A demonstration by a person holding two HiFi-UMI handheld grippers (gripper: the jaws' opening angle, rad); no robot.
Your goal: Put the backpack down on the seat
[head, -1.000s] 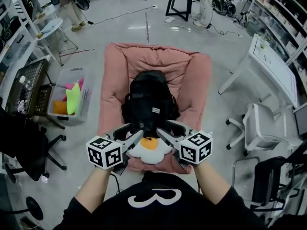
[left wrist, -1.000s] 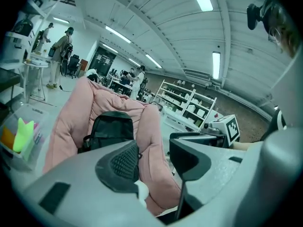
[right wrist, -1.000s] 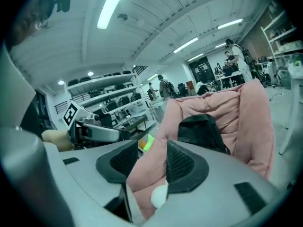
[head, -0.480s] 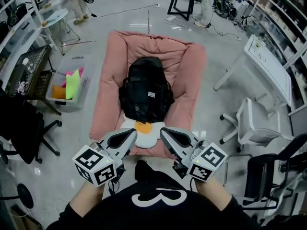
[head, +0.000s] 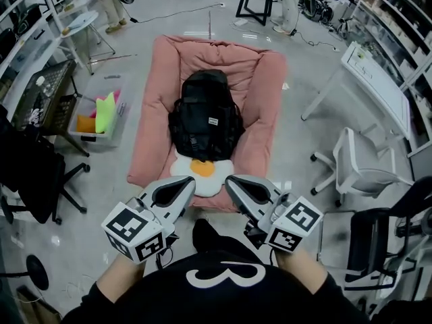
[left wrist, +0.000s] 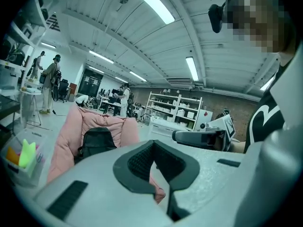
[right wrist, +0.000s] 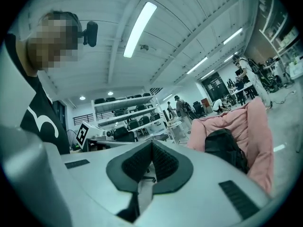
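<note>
A black backpack (head: pixel 204 117) stands upright on the pink cushioned seat (head: pixel 270 113), above a fried-egg-shaped cushion (head: pixel 201 169). Both grippers are drawn back near the person's body, clear of the backpack. My left gripper (head: pixel 187 184) is shut with nothing in it, and so is my right gripper (head: pixel 233 183). In the left gripper view the closed left gripper (left wrist: pixel 154 144) points toward the backpack (left wrist: pixel 97 141) and seat (left wrist: pixel 71 136). In the right gripper view the closed right gripper (right wrist: pixel 152 146) has the backpack (right wrist: pixel 225 148) at its right.
A clear bin (head: pixel 98 113) of colourful items sits left of the seat, with a black crate (head: pixel 40 100) and a black office chair (head: pixel 34 174) beyond. A white chair (head: pixel 361 171) and a white table (head: pixel 378 79) stand to the right.
Both grippers have pulled back from the backpack's lower edge toward the person, and their jaws have gone from open to shut. The backpack stays on the seat.
</note>
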